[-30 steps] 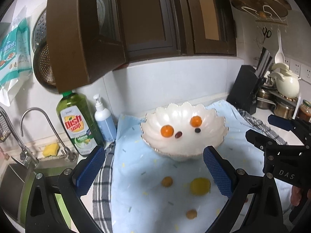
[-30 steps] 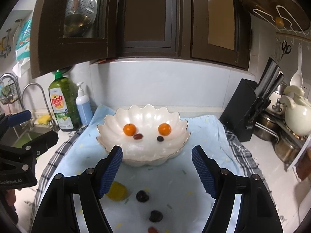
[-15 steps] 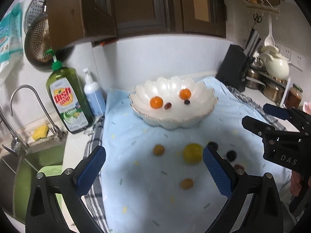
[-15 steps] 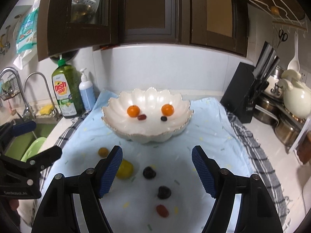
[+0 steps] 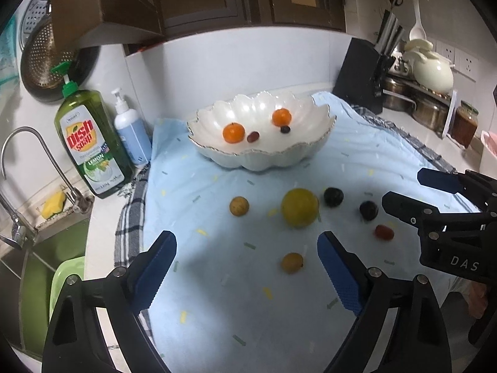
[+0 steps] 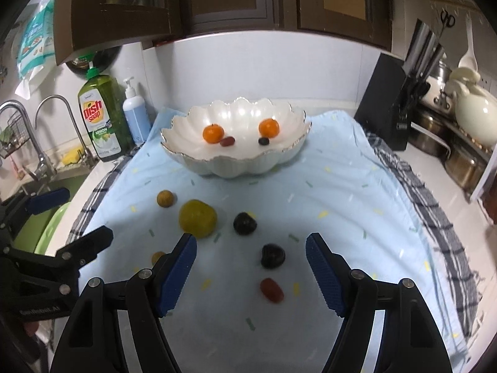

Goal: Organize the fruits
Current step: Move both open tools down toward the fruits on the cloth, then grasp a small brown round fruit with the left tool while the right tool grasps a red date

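1. Both jaws stood spread and held nothing: the left gripper (image 5: 245,267) at the lower centre of its frame, the right gripper (image 6: 251,267) at the lower centre of its own.
2. At upper centre the white bowl (image 6: 217,163) held two oranges (image 6: 213,133) and two small dark fruits.
3. On the blue cloth (image 6: 341,205), mid-frame, lay a yellow fruit (image 6: 197,222), two dark plums (image 6: 245,223) and a small brown fruit (image 6: 165,198).
4. Lower down lay a red fruit (image 6: 271,289), blurred, perhaps a tomato.
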A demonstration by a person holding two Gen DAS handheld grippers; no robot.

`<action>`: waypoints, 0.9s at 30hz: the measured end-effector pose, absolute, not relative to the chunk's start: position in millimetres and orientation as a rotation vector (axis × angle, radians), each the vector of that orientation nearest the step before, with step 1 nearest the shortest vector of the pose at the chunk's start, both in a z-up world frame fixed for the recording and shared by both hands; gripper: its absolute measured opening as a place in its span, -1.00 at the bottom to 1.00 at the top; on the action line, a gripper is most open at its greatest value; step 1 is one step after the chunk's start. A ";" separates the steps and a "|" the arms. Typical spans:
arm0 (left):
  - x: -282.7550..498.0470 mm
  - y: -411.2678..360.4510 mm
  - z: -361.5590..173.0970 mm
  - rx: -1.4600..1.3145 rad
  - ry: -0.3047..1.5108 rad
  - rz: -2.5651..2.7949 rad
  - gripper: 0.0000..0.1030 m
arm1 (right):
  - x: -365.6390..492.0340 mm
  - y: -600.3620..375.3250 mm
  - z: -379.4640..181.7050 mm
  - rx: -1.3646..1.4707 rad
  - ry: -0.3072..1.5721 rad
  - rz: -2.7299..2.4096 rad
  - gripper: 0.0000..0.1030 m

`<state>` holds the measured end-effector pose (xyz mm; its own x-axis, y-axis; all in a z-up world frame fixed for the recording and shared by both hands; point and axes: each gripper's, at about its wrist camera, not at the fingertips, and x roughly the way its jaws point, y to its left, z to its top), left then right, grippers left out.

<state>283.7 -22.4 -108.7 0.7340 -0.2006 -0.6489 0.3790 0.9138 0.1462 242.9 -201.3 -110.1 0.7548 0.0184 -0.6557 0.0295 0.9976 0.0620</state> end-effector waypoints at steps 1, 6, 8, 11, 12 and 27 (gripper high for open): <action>284.0 -23.7 -112.4 0.278 0.686 -0.330 0.79 | 242.8 -202.2 -112.9 0.074 0.723 -0.007 0.43; 285.7 -28.7 -127.2 0.278 0.722 -0.340 0.74 | 243.4 -205.6 -125.9 0.080 0.760 -0.014 0.32; 286.0 -31.2 -133.5 0.284 0.733 -0.342 0.72 | 243.7 -207.8 -132.3 0.092 0.776 -0.015 0.27; 287.5 -34.2 -140.9 0.284 0.750 -0.339 0.72 | 244.6 -210.2 -139.9 0.099 0.797 -0.012 0.23; 288.1 -34.8 -143.1 0.282 0.755 -0.338 0.72 | 245.0 -210.6 -143.0 0.100 0.805 -0.014 0.22; 300.3 -48.1 -171.2 0.283 0.813 -0.365 0.33 | 252.8 -216.0 -172.4 0.105 0.881 -0.011 -0.01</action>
<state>300.3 -48.1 -171.2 0.6315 -0.2069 -0.7473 0.4207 0.9010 0.1060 252.8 -216.0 -172.4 0.6365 0.0336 -0.7705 0.0529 0.9948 0.0870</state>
